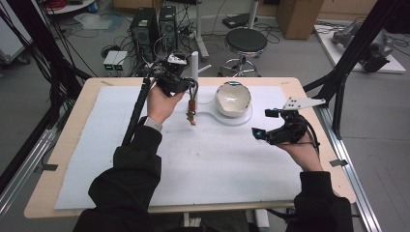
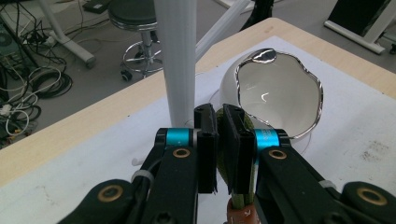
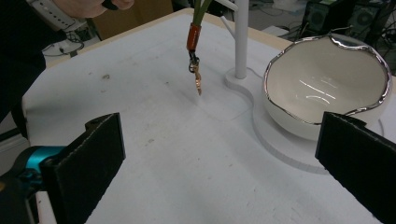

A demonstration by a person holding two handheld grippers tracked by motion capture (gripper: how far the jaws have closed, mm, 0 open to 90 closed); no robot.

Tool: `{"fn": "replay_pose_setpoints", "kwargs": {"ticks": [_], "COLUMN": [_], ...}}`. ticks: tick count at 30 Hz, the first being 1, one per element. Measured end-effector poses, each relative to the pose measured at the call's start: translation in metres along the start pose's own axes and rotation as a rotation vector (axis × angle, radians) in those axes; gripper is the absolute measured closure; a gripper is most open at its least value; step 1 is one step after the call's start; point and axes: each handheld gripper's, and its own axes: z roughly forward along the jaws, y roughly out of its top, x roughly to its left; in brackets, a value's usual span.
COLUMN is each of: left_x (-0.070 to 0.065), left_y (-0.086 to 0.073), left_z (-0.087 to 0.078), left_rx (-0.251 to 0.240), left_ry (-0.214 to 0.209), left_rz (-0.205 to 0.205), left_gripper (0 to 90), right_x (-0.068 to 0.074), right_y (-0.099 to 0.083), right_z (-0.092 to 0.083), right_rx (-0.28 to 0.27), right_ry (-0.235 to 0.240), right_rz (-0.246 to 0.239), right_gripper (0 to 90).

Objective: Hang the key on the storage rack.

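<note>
Holding gripper: left gripper (image 2: 219, 149), jaws nearly closed on a green lanyard (image 2: 228, 175), raised over the surface's far middle.
Lanyard: hangs from the left gripper; orange sleeve (image 3: 193, 37) and metal clasp (image 3: 198, 79) dangle, the clasp tip just above the mat (image 1: 208, 159).
Right gripper (image 1: 263, 123): jaws spread wide, nothing between them, held above the mat's right side, aimed toward the bowl.
Bowl (image 1: 233, 98): white with a silver rim, tilted on a white base (image 3: 280, 144).
Post (image 3: 241, 37): white, upright on the same base, just beside the bowl.
Surface (image 1: 72, 125): wooden, covered by the white mat.
</note>
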Motion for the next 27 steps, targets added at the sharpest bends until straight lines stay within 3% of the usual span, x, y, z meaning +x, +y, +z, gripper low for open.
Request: {"fn": "replay_pose_setpoints", "kwargs": {"ticks": [14,17,18,19,20,21,22,24,25,27], "left_x": [0.006,0.005,0.005,0.004,0.003,0.004,0.004,0.006,0.007,0.009], "left_y": [0.001,0.001,0.002,0.003,0.003,0.003,0.003,0.002,0.001,-0.001], "left_z": [0.014,0.013,0.012,0.01,0.009,0.007,0.005,0.001,-0.001,-0.007], "left_rx": [0.039,0.03,0.022,0.018,0.011,0.01,0.007,0.008,0.004,-0.006], "left_ry": [0.03,0.013,0.007,0.014,0.015,0.01,0.02,0.016,0.011,-0.014], "left_rz": [0.003,-0.003,-0.003,-0.003,-0.003,-0.002,-0.01,0.003,0.002,-0.002], "left_gripper": [83.9,82.9,71.7,71.7,57.9,57.9,51.5,25.7,25.7,15.7], "right_x": [0.0,0.0,0.0,0.0,0.0,0.0,0.0,0.001,0.001,0.001], "right_y": [0.0,0.0,0.0,0.0,0.0,0.0,0.0,0.0,0.0,0.0], "right_z": [-0.003,-0.003,-0.004,-0.004,-0.003,-0.003,-0.003,-0.003,-0.003,-0.004], "right_rx": [-0.003,-0.005,-0.009,-0.009,-0.008,-0.008,-0.005,-0.001,-0.001,-0.004], "right_ry": [-0.007,-0.009,-0.009,-0.009,-0.008,-0.008,-0.007,-0.008,-0.008,-0.01], "right_rz": [0.001,-0.005,-0.005,-0.005,-0.007,-0.007,-0.002,-0.002,-0.002,-0.006], "right_gripper": [0.7,0.7,0.7,0.7,0.8,0.8,0.7,0.7,0.8,0.7]}}
